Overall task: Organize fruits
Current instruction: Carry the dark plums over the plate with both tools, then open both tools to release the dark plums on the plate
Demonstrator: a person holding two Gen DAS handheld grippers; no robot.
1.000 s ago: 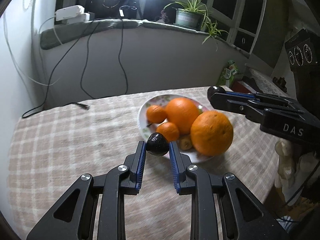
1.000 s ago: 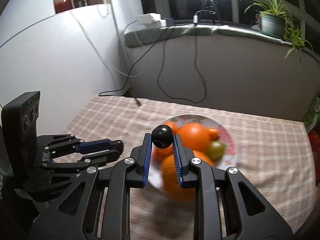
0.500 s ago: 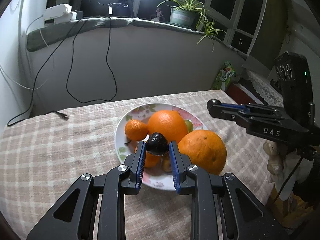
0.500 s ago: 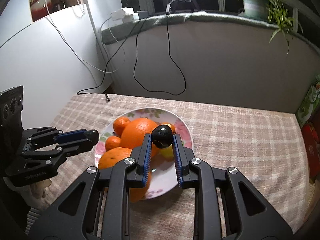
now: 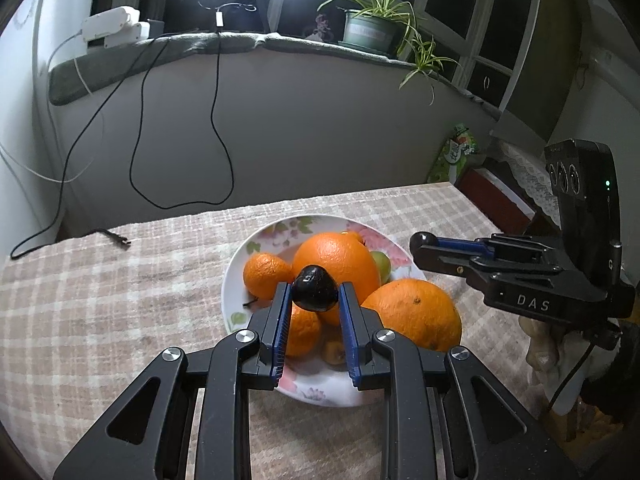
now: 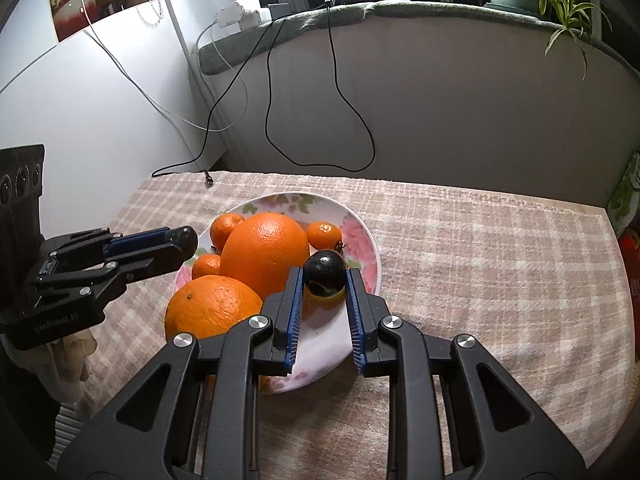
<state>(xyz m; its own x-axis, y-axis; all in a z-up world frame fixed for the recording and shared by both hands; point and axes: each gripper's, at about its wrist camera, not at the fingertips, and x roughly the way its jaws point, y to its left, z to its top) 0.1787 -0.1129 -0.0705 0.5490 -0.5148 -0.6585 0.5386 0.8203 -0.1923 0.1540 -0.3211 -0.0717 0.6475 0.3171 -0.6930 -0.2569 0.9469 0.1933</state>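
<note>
A floral white plate [image 5: 240, 256] [image 6: 366, 240] on the checked tablecloth holds two big oranges [image 5: 340, 260] [image 6: 264, 252], several small tangerines [image 5: 266, 274] [image 6: 325, 234] and a green fruit [image 5: 381, 266]. My left gripper [image 5: 314, 294] is shut on a small dark fruit [image 5: 314, 292] above the plate's near side. My right gripper [image 6: 323, 276] is shut on another small dark fruit [image 6: 325, 273] above the plate's right part. Each gripper shows in the other's view [image 5: 424, 242] [image 6: 182, 240].
The table [image 5: 100, 320] stands against a grey wall with hanging black cables [image 5: 216, 120]; one cable end [image 5: 120, 239] lies on the cloth. A potted plant [image 5: 370, 28] sits on the sill. A green packet [image 5: 456, 156] is beyond the table's far right corner.
Both grippers moved over the plate, each still holding its dark fruit. The left shifted right toward the plate's middle; the right drew toward the plate's right side.
</note>
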